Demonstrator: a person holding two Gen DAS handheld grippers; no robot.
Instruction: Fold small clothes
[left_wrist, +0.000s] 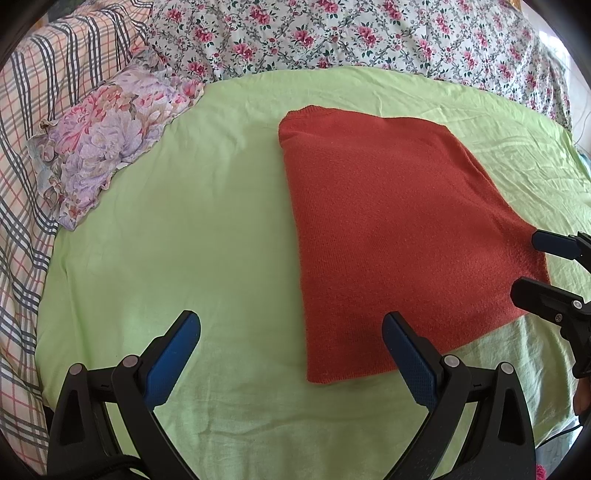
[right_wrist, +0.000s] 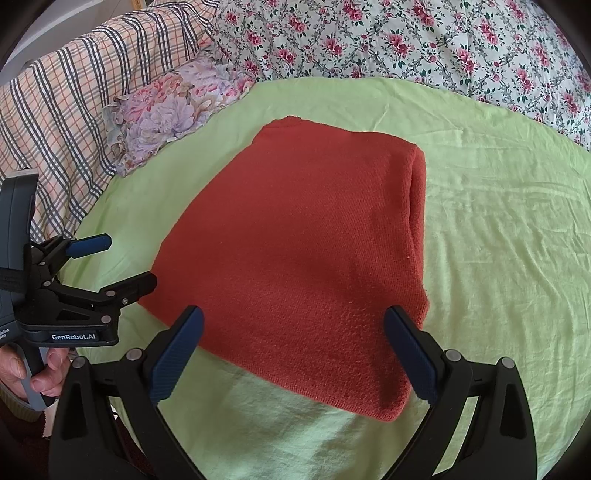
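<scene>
A rust-red knitted garment (left_wrist: 391, 229) lies folded into a flat rectangle on the light green sheet (left_wrist: 207, 229); it also shows in the right wrist view (right_wrist: 303, 258). My left gripper (left_wrist: 291, 328) is open and empty, hovering over the sheet at the garment's near left corner. My right gripper (right_wrist: 293, 325) is open and empty, above the garment's near edge. The right gripper shows at the right edge of the left wrist view (left_wrist: 528, 262), and the left gripper shows at the left of the right wrist view (right_wrist: 129, 258).
A small floral pillow (left_wrist: 107, 144) lies at the sheet's far left. A plaid blanket (left_wrist: 22, 155) runs along the left. A floral bedspread (left_wrist: 369, 33) covers the far side. The green sheet (right_wrist: 498, 258) stretches right of the garment.
</scene>
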